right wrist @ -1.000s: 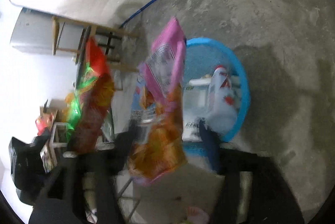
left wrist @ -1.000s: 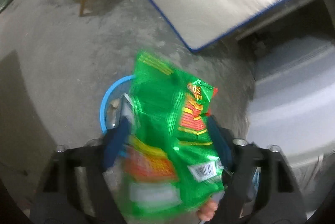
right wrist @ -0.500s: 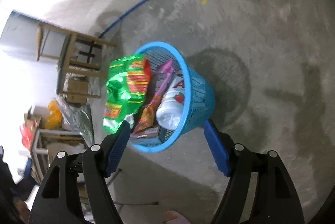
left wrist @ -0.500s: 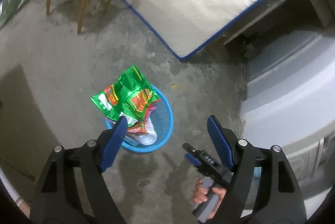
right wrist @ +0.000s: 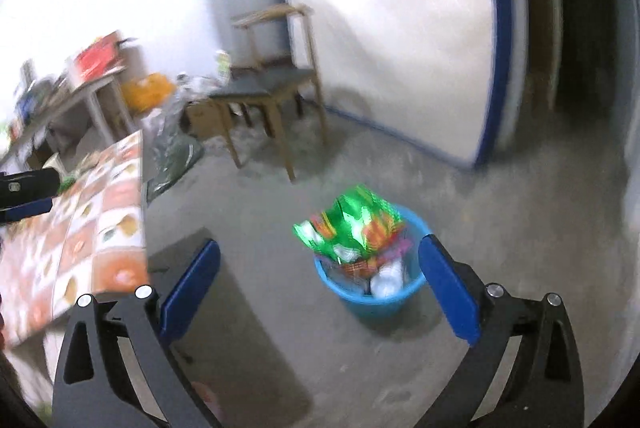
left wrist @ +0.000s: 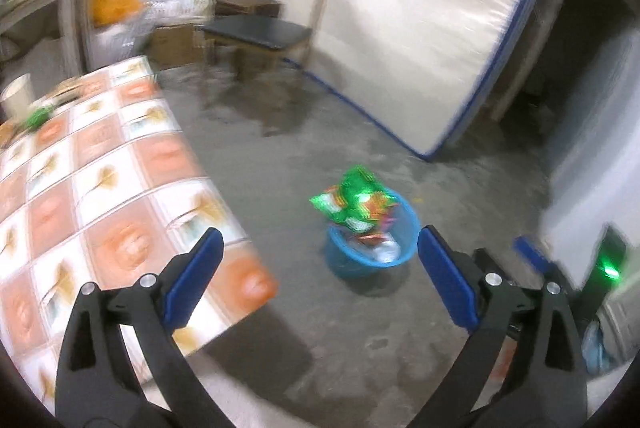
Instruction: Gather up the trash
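Both tools released: left tool [left wrist: 316,264], right tool [right wrist: 318,274] | green wrapper [right wrist: 346,224] tops my basket [right wrist: 372,302], beside surface [left wrist: 100,187] for short drops

Black gripper [left wrist: 318,276] frames — blue pads, silver screws.

text: none legible | green wrapper [right wrist: 352,224] print — too blurred

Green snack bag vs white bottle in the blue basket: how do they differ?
The green snack bag is glossy, crumpled, and sticks up over the rim of the blue basket; the white bottle is plain and sits low inside. The bag leans over the left rim, the bottle nearer the middle. Both are in the basket; neither hand-held gripper touches them.
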Demonstrator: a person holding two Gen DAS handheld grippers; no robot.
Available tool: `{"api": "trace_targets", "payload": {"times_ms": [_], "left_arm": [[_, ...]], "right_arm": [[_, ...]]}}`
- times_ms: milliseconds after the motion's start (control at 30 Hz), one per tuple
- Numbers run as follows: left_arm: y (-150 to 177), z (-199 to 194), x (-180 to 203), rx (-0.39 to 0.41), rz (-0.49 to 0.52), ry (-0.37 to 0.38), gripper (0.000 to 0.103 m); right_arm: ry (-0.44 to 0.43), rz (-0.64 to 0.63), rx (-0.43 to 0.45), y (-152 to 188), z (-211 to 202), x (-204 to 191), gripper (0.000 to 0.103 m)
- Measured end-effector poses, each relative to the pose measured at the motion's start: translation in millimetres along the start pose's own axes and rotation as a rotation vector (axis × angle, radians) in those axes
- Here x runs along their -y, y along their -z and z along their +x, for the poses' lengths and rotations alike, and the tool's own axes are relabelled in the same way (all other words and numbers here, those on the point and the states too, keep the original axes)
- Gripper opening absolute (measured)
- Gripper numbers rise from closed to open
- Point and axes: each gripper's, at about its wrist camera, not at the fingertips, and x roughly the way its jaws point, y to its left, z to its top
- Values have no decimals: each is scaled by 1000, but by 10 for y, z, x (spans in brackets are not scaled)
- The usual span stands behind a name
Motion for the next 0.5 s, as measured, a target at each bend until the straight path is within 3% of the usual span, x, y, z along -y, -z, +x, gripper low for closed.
{"api": "trace_targets", "payload": {"times_ms": [67, 100, 233, 400, 500], "left_arm": [[138, -178, -125, 42, -21, -83, 94], [212, -271, -169, 68, -18, -164, 94], [471, -503, -323, 95, -18, -334, 94], [713, -543, -535, 7, -57, -541, 94], [824, -557, -659, -42, -45, -590, 94]], "right_arm": [[18, -61, 48, -22, -188, -242, 96], [28, -83, 59, -27, -251, -343, 96], [0, -142, -23, 64, -336, -756, 96], [61, -257, -77, 265, -315, -1081, 96], [50, -286, -125, 336, -263, -1133, 96]]}}
